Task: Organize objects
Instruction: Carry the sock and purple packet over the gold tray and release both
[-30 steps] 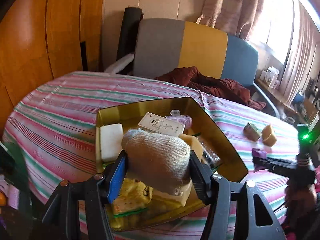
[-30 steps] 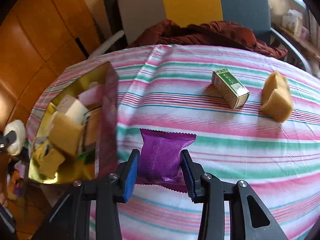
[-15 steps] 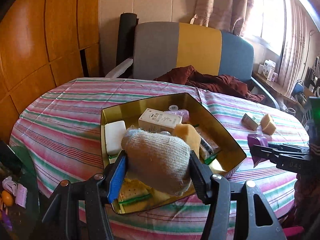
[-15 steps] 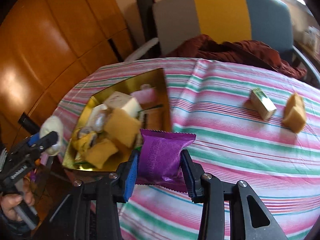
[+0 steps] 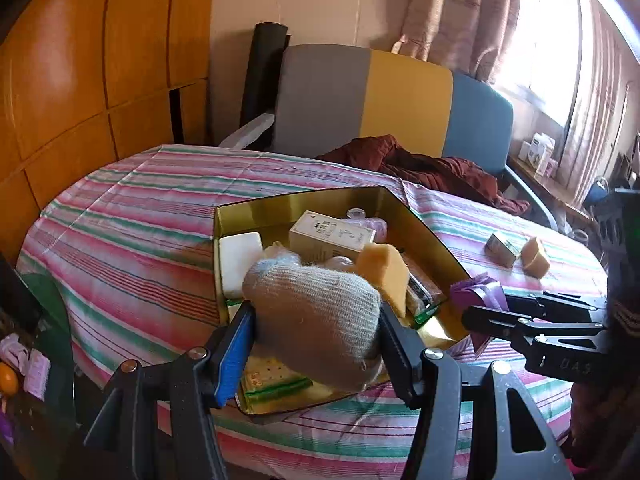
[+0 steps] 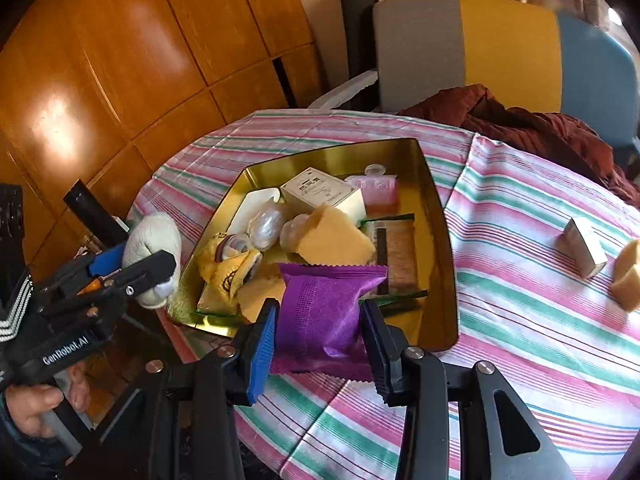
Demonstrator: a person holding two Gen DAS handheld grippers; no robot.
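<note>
My gold tin (image 6: 436, 216) is crowded: a cream carton (image 6: 320, 192), a yellow sponge (image 6: 336, 240) and wrapped snacks fill its floor, leaving only its near right corner bare. The striped tablecloth (image 6: 520, 300) to its right lies open up to a small green box (image 6: 584, 246) and another sponge (image 6: 628, 276).

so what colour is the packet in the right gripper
Purple packet, clearest in the right wrist view.

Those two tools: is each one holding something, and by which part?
Yes. The left tool clamps a rolled grey sock across its middle. The right tool pinches a purple packet by its two side edges.
</note>
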